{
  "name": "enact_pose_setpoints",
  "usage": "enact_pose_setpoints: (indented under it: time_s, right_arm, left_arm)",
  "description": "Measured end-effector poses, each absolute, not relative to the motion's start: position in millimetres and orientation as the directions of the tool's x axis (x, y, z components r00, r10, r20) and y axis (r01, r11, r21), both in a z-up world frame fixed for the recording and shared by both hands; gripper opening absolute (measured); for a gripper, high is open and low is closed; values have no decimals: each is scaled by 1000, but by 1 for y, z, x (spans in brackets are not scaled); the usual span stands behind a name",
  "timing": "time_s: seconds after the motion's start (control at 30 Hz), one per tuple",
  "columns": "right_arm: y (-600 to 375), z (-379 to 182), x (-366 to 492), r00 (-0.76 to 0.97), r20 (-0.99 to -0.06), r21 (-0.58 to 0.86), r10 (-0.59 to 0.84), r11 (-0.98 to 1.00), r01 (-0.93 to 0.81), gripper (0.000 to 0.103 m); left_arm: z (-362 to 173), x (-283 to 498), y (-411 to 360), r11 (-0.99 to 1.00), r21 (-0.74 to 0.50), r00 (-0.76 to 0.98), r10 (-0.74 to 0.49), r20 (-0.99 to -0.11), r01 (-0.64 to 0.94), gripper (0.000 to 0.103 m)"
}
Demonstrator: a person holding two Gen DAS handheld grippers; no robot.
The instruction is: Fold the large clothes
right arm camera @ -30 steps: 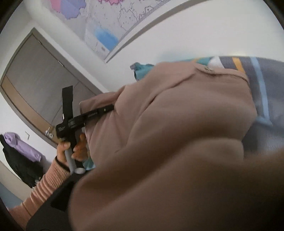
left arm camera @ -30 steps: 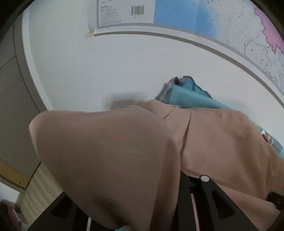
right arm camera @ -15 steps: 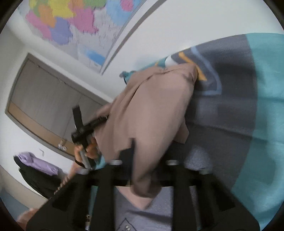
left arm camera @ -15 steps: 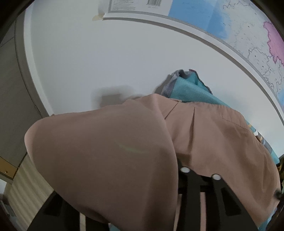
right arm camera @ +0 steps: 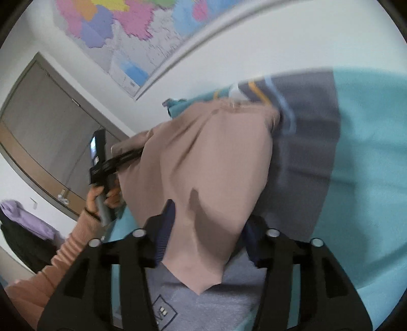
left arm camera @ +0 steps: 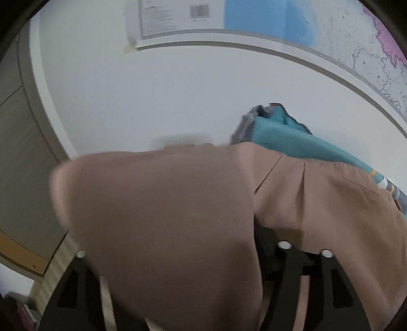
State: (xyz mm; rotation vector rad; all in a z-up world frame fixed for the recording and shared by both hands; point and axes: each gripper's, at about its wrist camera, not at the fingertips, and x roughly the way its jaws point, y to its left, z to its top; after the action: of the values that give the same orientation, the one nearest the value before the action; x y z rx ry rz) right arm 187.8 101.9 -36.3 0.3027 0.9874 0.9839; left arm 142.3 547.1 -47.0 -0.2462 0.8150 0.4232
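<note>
A large beige garment [left arm camera: 318, 198] lies on a teal and grey bedspread [left arm camera: 292, 142]. One fold of it drapes over my left gripper [left arm camera: 175, 244], whose jaws are opening; loose cloth hangs between the widely spaced fingers and hides their tips. In the right wrist view the garment [right arm camera: 216, 152] runs from the left gripper [right arm camera: 119, 157], held by a hand, down to my right gripper [right arm camera: 207, 229]. The right jaws are opening too. A pointed corner of the cloth lies slack between the fingers [right arm camera: 162, 229], on the bedspread [right arm camera: 368, 152].
A wall map [right arm camera: 127, 30] hangs on the white wall behind the bed, and its lower edge [left arm camera: 279, 20] shows in the left wrist view. A grey door [right arm camera: 45, 122] stands at the left, with a purple garment [right arm camera: 30, 221] hanging near it. A peach sleeve [right arm camera: 76, 242] reaches in.
The right gripper has drawn back from under the cloth, pinched a fold, then spread its fingers apart. The left fingers have spread wider under the draped fold.
</note>
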Motion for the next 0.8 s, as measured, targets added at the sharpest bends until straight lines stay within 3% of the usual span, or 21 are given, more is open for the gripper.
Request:
enact_pose_setpoints:
  time_s: [0.07, 0.23, 0.43, 0.67, 0.8]
  right_arm:
    - [99, -28, 188, 212, -572, 587, 792, 576, -569, 55]
    - [95, -8, 187, 320, -581, 501, 748, 639, -583, 56]
    - [120, 2, 193, 322, -564, 468, 760, 616, -634, 56]
    - [185, -40, 227, 204, -667, 494, 716, 631, -599, 53]
    - [205, -53, 227, 201, -694, 462, 691, 642, -613, 54]
  left_arm:
    - [-40, 126, 548, 881, -27, 605, 301, -737, -472, 80]
    - [-15, 85, 541, 857, 49, 602, 399, -692, -513, 81]
    - [1, 77, 505, 903, 57, 670, 356, -651, -425, 82]
    - [-46, 119, 477, 931, 55, 596, 276, -754, -362, 84]
    - [-56, 124, 495, 905, -49, 588, 232, -775, -422, 91]
